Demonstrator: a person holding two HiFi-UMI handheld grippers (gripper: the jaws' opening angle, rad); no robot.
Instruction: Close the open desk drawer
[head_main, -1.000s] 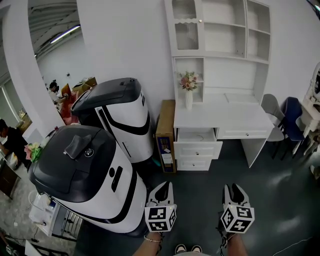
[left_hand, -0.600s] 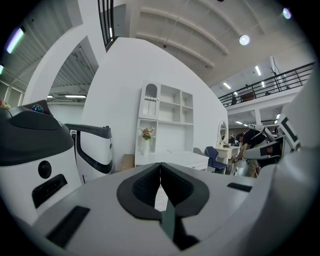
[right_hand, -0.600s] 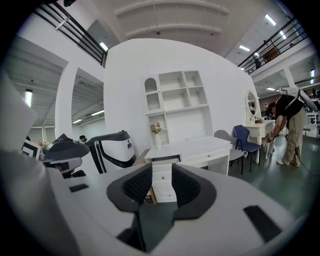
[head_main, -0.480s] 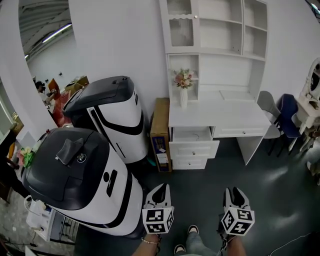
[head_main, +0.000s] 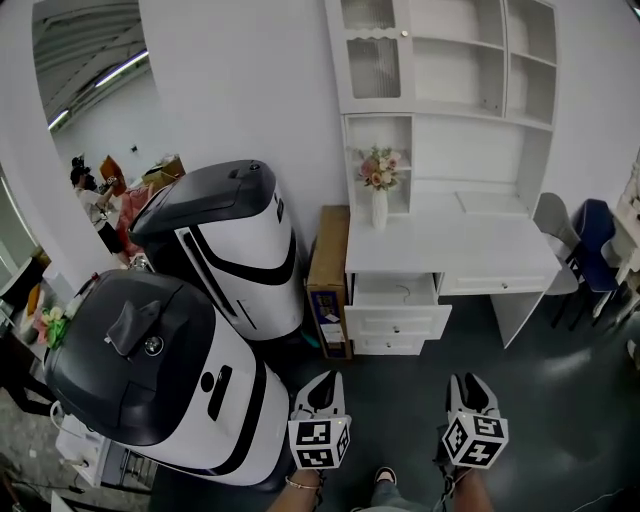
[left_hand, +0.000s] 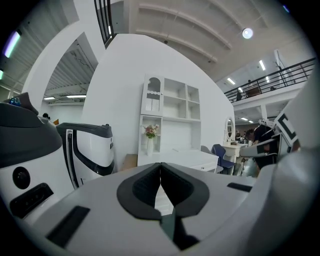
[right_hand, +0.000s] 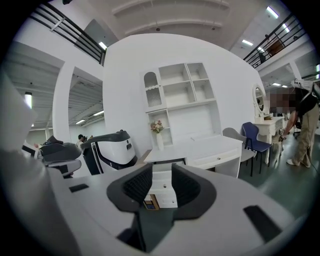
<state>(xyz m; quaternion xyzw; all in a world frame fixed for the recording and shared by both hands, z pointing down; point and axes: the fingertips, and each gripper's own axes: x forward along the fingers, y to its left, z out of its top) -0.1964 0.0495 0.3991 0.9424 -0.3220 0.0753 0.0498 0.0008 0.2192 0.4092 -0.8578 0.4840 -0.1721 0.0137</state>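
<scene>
The left gripper (head_main: 323, 380) and right gripper (head_main: 470, 381) point forward, nearly level. Left jaws meet, right jaws stand apart, both empty. The open drawer (head_main: 396, 292) lies well ahead.

I cannot make out what lies inside the open drawer (head_main: 397, 291) from the head view; only a faint mark shows on its floor. The print on the cardboard box (head_main: 329, 280), left of the desk (head_main: 450, 245), is too small to read. The near white machine (head_main: 150, 375) hides the lower left of the far white machine (head_main: 235, 245). One shoe (head_main: 385, 477) is cut off by the near edge. In its own view the left gripper (left_hand: 160, 165) covers the desk's drawers entirely. The right gripper (right_hand: 161, 172) lets me see only a strip of them between its jaws.
</scene>
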